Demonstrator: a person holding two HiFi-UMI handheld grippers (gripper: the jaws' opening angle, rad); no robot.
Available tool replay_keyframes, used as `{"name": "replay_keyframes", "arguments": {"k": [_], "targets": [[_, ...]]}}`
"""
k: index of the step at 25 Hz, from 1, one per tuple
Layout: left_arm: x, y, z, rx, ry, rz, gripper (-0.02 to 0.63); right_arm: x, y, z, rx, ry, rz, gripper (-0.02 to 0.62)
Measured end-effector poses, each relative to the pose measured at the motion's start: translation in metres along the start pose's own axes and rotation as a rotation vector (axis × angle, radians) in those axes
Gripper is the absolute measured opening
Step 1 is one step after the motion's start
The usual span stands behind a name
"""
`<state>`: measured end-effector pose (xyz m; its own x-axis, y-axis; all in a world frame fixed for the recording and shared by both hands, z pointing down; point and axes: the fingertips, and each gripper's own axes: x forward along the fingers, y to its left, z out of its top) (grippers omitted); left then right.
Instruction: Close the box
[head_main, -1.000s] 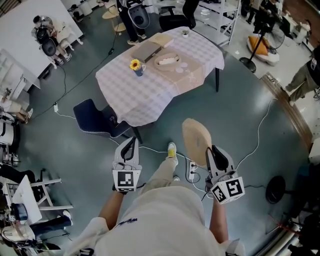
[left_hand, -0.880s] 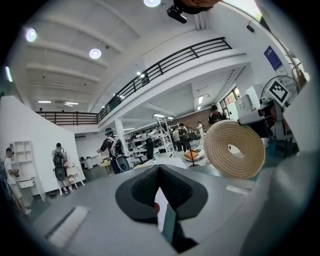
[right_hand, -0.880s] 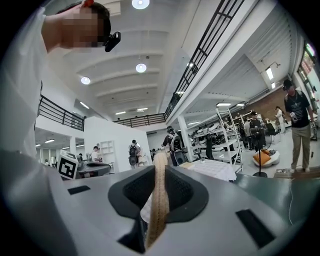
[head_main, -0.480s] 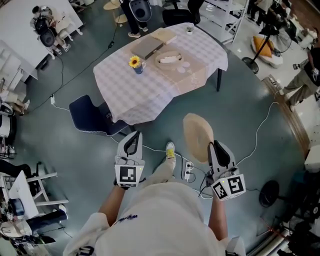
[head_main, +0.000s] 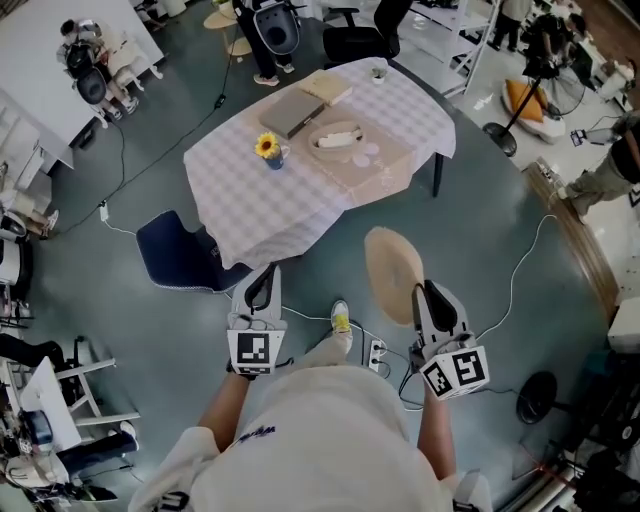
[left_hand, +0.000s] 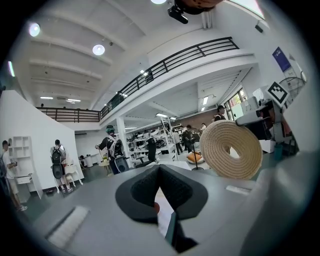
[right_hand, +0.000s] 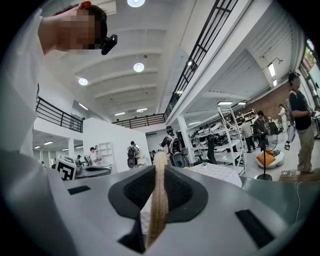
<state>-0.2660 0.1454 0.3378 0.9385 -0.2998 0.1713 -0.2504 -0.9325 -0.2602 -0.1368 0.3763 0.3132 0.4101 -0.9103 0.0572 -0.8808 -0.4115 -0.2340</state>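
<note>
- The right claw was clamped on the rim of a round woven lid. The lid stood up on edge from its jaws, over the floor.
- In the right gripper view the lid showed edge-on as a thin tan band, pinched between the two dark pads.
- The left claw had its jaws drawn together with nothing between them. It was held level with the right one, on the other side of the person's leg.
- From the left gripper view the lid appeared as a coiled disc off to the right.
- The worktop, draped in a pale checked cloth, stood well apart from both claws, with bare floor between its near edge and them.
- A shallow woven basket with pale things in it lay open on a tan runner toward the worktop's right edge.
- A grey flat case lay just beside the basket on its far side. A yellow flower in a cup stood nearer the worktop's middle.
- A dark chair sat on the floor by the worktop's near left corner.
- A power strip lay by the person's shoe.
</note>
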Motion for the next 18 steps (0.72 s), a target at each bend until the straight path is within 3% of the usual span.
{"name": "replay_keyframes", "arguments": {"k": [18], "targets": [[0.134, 0.053, -0.01, -0.09, -0.01, -0.044, 0.002, 0.125, -0.042, 0.021, -0.04, 0.103, -0.024, 0.06]]}}
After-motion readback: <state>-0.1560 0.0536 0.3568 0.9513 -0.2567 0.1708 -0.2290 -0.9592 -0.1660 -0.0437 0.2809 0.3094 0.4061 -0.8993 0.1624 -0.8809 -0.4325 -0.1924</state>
